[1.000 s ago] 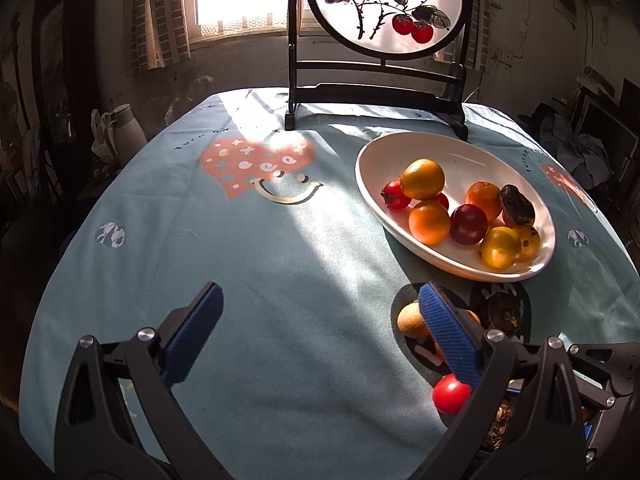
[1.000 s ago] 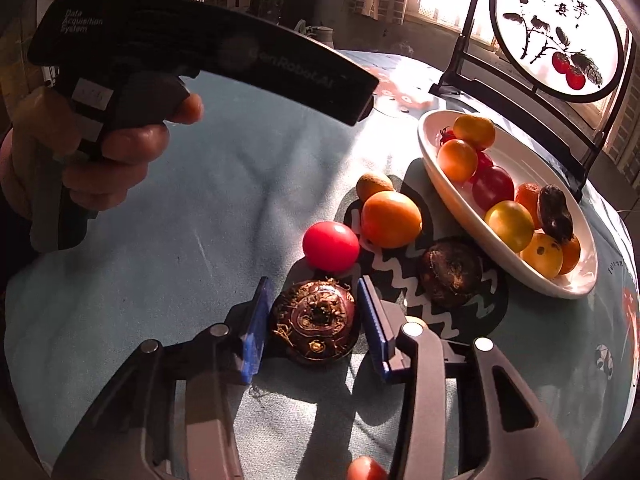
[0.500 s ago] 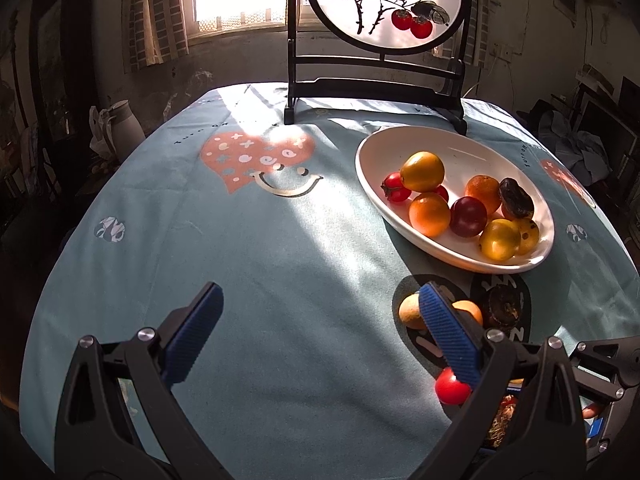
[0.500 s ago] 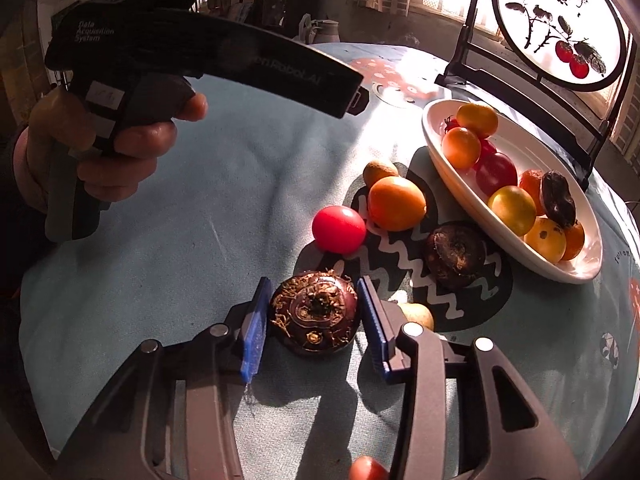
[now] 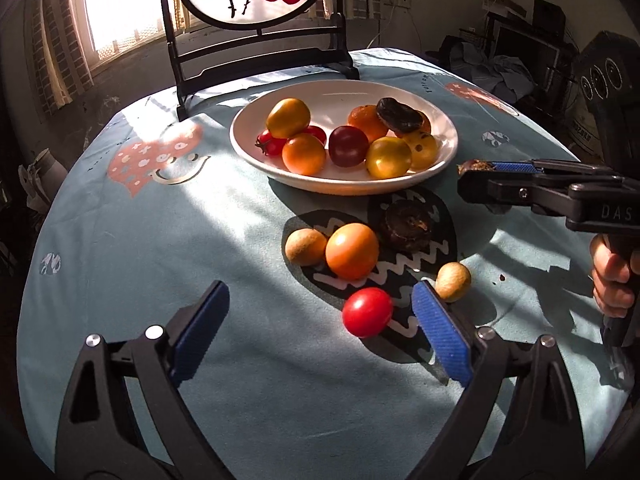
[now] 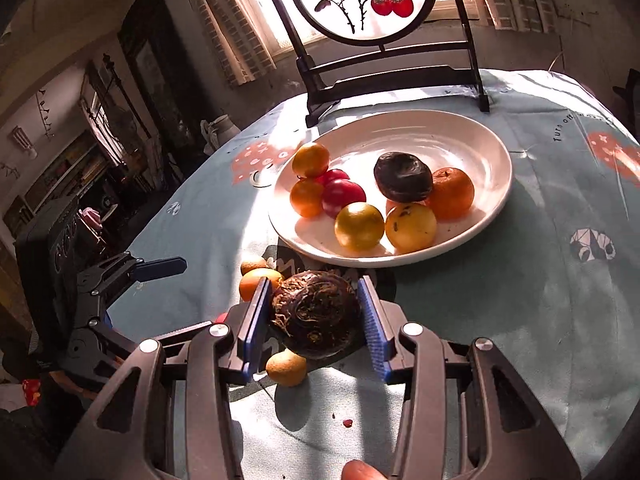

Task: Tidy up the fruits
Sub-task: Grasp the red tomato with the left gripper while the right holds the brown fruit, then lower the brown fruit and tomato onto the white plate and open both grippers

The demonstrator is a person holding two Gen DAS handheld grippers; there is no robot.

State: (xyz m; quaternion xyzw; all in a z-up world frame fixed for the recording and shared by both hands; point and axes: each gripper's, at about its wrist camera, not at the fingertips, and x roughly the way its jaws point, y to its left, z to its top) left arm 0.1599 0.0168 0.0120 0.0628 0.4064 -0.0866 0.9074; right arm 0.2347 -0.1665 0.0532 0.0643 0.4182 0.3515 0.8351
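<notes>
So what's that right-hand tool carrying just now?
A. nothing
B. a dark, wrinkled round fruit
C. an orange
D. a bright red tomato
B: the right tool has its blue pads clamped on a dark, wrinkled fruit, lifted above the cloth near the white plate.

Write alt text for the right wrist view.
The right gripper holds a dark wrinkled fruit between its blue jaws, above a teal tablecloth. Just beyond sits a white plate of orange, yellow, red and dark fruits; the left gripper shows at left.
</notes>
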